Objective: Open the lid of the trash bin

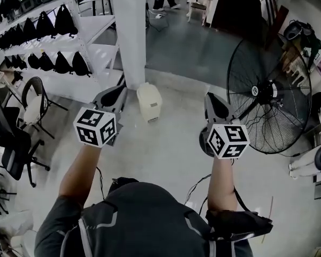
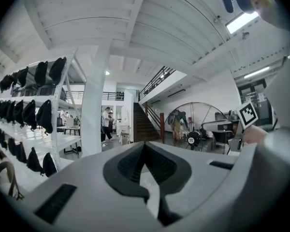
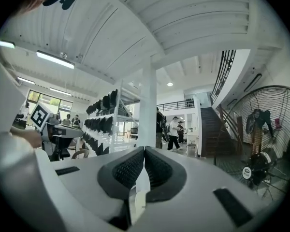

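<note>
So, trash bin (image 1: 149, 101): cream plastic, boxy with rounded corners, smooth. It stands on the floor (image 1: 166, 154) at the foot of the white pillar (image 1: 131, 31), near the edge where pale floor meets darker grey floor.
Lid: looks down on the bin; contents hidden.
Bin axis: in the head view its long side runs away from the person; which side is the front can't be told.
Left gripper (image 1: 117, 92): grey moulded shell, black ribbed pads. In the left gripper view the tips meet and nothing is between them. Held in the air, short of the bin, just to its left.
Right gripper (image 1: 211, 101): same build, pad tips pressed together, empty. Held to the bin's right, well apart from it.
Marker cubes: one on each gripper, white faces with black squares.
Fan (image 1: 270, 95): big round black wire cage, standing at the floor's right edge.
Shelving (image 1: 69, 42): white metal rack along the left edge, holding rows of black bags (image 1: 64, 20).
Office chair (image 1: 10, 149): black, at the left edge.
</note>
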A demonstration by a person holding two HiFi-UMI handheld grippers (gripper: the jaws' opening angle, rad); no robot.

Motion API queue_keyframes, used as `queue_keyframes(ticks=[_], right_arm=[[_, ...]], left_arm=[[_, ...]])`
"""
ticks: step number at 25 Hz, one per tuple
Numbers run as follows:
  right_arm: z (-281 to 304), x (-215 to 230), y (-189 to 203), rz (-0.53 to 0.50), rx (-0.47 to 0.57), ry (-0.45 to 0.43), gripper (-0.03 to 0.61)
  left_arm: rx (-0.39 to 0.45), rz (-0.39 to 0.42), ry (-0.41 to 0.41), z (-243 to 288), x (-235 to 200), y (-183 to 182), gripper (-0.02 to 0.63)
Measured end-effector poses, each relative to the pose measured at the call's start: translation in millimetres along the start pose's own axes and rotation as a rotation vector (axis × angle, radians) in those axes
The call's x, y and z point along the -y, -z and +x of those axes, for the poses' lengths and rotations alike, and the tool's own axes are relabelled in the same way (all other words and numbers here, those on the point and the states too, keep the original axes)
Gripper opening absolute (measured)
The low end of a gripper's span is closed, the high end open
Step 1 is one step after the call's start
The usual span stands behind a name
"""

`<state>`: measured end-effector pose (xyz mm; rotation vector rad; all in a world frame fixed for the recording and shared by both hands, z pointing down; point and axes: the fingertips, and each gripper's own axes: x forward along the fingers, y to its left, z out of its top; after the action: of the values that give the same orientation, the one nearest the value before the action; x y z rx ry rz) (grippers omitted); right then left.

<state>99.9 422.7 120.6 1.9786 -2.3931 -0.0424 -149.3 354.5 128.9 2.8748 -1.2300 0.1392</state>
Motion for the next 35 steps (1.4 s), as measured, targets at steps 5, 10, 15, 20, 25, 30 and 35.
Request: queue_keyframes(ticks=[5, 10, 15, 20, 25, 30, 35], right_arm=[[15.2, 16.2, 10.0, 0.044, 0.003, 0.002, 0.026], [49.0, 22.1, 10.1, 0.026, -0.009, 0.037, 0.026], [97.8, 13.4, 3.9, -0.023, -0.008, 0.059, 0.026], [151.5, 7.6, -9.1, -0.033, 0.001, 0.078, 0.026], [200.9, 0.7, -5.7, -0.061, -0.041, 0.094, 0.026], [245.4, -8.8, -6.6, -0.069, -0.047, 0.103, 0.026], [280.3, -22.0, -1.2, -0.073, -0.057, 0.104, 0.026]], left_arm=[[-0.022, 0.017, 0.004, 17.7, 4.0, 1.9, 0.008], [0.015, 0.002, 0.012, 43.3, -26.6, -5.7, 0.006], [0.063, -0.024, 0.0, 74.6, -82.3, -4.2, 0.008], [0.086, -0.047, 0.027, 115.0, -133.0, -5.3, 0.008], [0.097, -0.074, 0.074, 146.6, -176.2, -4.4, 0.008], [0.099, -0.089, 0.106, 168.0, -219.3, -3.5, 0.008], [0.102, -0.094, 0.121, 182.4, -255.6, 4.4, 0.006]])
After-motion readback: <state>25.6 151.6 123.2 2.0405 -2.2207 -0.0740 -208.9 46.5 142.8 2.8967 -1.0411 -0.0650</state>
